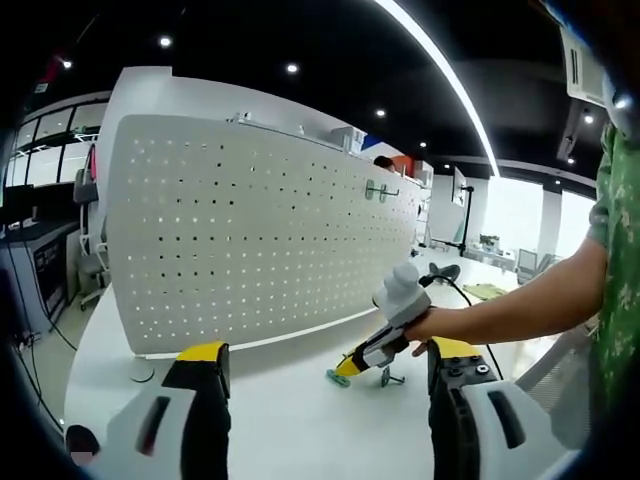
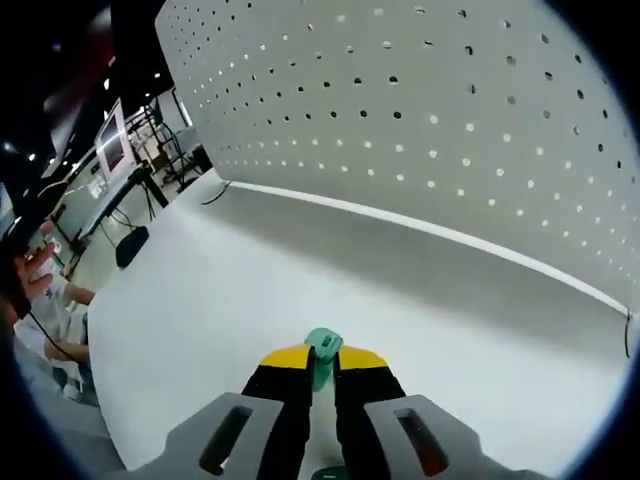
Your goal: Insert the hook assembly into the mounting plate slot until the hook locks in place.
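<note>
A white table (image 1: 300, 400) is being backed by a tall white perforated mounting plate (image 1: 260, 230) under dark ceiling lights. In the left gripper view, the left gripper (image 1: 325, 400) is being held wide open and empty; a loose metal hook (image 1: 390, 377) is lying beside the right gripper (image 1: 345, 368). In the right gripper view, a green hook assembly (image 2: 322, 350) is being pinched low over the table by the right gripper (image 2: 322, 365), jaws nearly together.
</note>
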A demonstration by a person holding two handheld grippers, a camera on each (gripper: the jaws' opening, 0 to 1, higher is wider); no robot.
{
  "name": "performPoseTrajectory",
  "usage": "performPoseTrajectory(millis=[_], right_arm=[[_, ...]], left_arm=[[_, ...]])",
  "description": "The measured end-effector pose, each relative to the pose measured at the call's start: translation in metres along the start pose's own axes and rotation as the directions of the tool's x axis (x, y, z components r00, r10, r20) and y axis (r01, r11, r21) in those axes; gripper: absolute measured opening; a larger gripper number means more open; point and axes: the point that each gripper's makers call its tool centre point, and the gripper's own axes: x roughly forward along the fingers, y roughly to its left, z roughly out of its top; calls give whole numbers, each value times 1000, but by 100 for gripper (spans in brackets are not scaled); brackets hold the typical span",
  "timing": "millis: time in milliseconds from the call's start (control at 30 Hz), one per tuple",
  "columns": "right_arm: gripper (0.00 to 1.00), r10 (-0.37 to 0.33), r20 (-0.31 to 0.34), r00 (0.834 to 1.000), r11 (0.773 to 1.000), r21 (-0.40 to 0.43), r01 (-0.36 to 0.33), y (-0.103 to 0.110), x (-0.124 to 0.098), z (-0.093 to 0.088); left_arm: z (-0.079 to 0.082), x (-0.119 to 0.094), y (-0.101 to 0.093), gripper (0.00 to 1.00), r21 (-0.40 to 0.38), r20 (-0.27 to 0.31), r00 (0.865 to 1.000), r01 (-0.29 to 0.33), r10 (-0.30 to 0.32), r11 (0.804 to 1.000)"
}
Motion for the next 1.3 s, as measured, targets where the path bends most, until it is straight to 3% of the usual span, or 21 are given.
performPoseTrajectory(millis=[700,1300], right_arm=[[2,14,-5,1000,1000,0,-14,1,4,-1],[2,15,37,999,1000,-22,-14,1,-1,4]], left_arm=[[-1,1,1,82,-3,-1,1000,2,-2,1000],[0,3,0,82,2,-7,1000,7,-7,1000]])
